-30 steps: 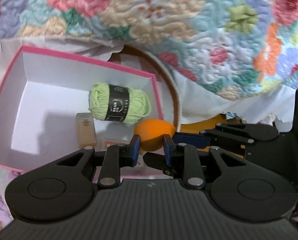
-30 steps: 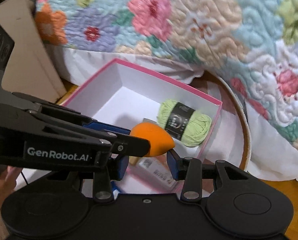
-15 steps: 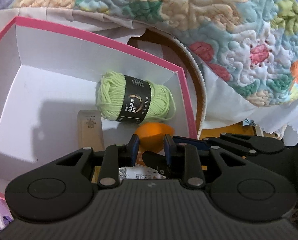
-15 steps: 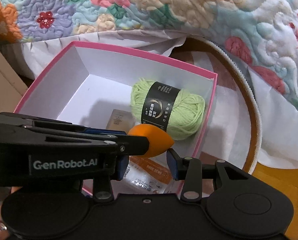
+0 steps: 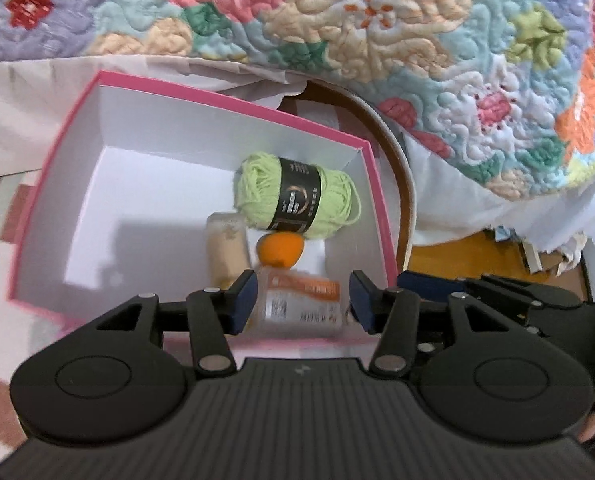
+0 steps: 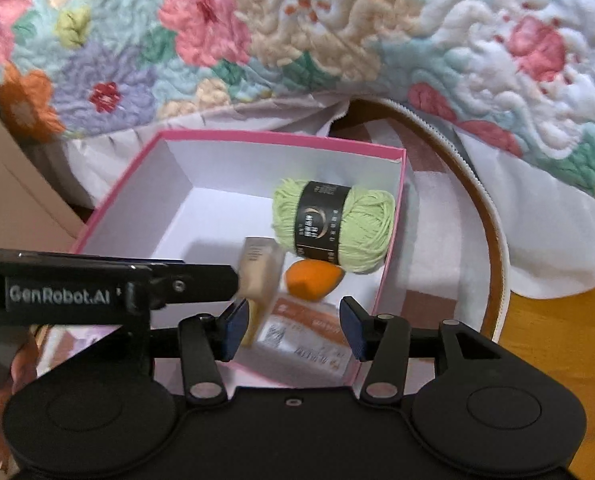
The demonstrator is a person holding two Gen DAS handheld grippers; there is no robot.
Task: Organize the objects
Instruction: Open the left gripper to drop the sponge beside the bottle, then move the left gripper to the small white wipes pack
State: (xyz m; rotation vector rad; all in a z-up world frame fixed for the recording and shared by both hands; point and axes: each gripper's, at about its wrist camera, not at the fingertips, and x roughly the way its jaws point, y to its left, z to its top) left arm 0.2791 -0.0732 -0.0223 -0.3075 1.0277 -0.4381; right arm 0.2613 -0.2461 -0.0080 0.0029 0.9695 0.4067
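A pink box with white inside holds a green yarn ball, a beige bottle, a white and orange packet and an orange egg-shaped sponge. The sponge lies loose in front of the yarn. My left gripper is open and empty above the box's near edge. My right gripper is open and empty beside it, also over the near edge.
A flowered quilt hangs behind the box. A round brown hoop with a white rim lies right of the box on white cloth. A beige cardboard panel stands at the left. The left gripper's arm crosses the right view.
The left gripper opened and let go of the orange sponge, which now lies in the box. The right gripper's jaws also stand wider. Both grippers drew back from the box.
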